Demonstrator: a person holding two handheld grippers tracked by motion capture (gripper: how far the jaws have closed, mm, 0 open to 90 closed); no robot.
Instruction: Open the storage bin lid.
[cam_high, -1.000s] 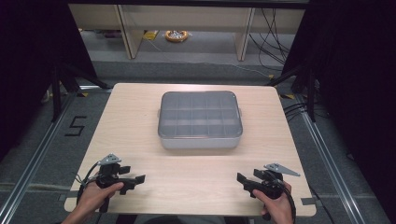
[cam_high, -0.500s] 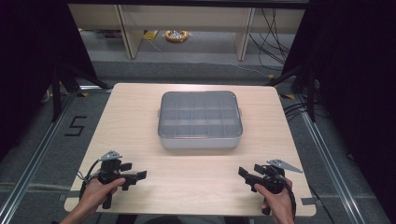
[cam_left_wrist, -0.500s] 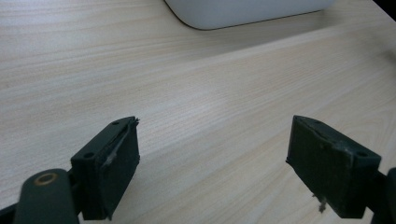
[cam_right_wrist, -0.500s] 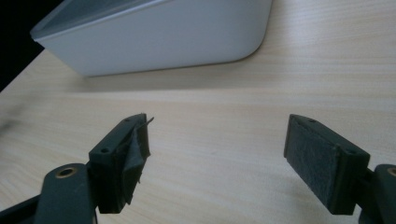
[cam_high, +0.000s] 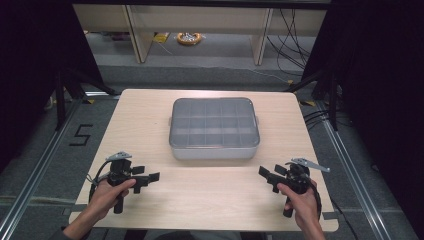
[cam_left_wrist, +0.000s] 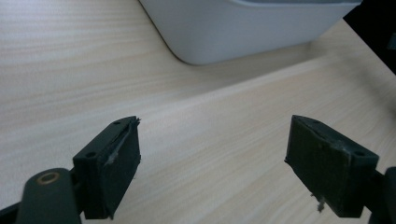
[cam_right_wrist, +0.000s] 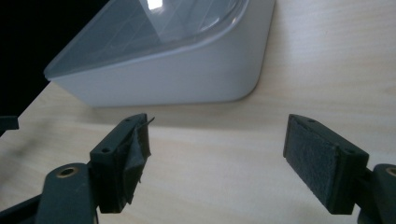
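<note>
Dark curtains are flanking the pale wooden table (cam_high: 150, 125), where a grey lidded compartment box (cam_high: 214, 128) is sitting at the centre. Seen from the high view, the left gripper (cam_high: 150, 178) and right gripper (cam_high: 266, 174) are edging inward from their places a second ago, suggesting an approach is beginning. Along the left gripper view, the jaws are standing spread and empty, the box's corner (cam_left_wrist: 205, 51) ahead. Along the right gripper view, the jaws have just been closing slightly yet are gaping wide with nothing between them, and the box (cam_right_wrist: 187, 79) is lying just beyond.

- Left tool (cam_high: 150, 178): black body, grey three-cornered plate on top, black cable looping off.
- Right tool (cam_high: 267, 174): same build, frayed black pads (cam_right_wrist: 322, 161), brass-coloured rivets.
</note>
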